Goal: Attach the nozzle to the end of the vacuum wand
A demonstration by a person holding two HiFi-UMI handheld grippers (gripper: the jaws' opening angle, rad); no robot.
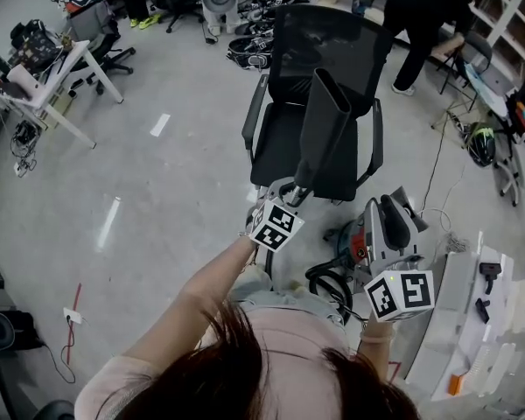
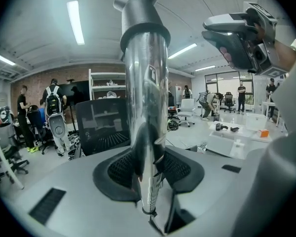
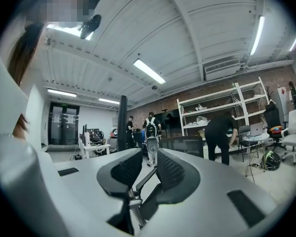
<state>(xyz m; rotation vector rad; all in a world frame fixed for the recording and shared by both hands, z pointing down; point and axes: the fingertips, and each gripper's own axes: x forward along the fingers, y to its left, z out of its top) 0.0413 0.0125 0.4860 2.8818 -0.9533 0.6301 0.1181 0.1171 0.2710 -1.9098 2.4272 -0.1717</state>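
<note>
My left gripper (image 1: 290,191) (image 2: 148,162) is shut on the lower part of a long grey vacuum wand (image 1: 324,129) (image 2: 147,93). The wand stands nearly upright, its open end up, and shines like metal in the left gripper view. It shows as a dark pole (image 3: 122,122) in the right gripper view. My right gripper (image 1: 398,210) (image 3: 143,169) (image 2: 241,33) is held level to the right of the wand, apart from it, open with nothing between its pads. Two small dark parts (image 1: 488,271) lie on a white table (image 1: 459,339); I cannot tell whether one is the nozzle.
A black mesh office chair (image 1: 332,42) stands just beyond the wand. A red and grey vacuum body (image 1: 357,243) with a black hose (image 1: 328,283) lies on the floor below my right gripper. A person (image 1: 420,11) bends over at the back right. Desks (image 1: 48,81) stand far left.
</note>
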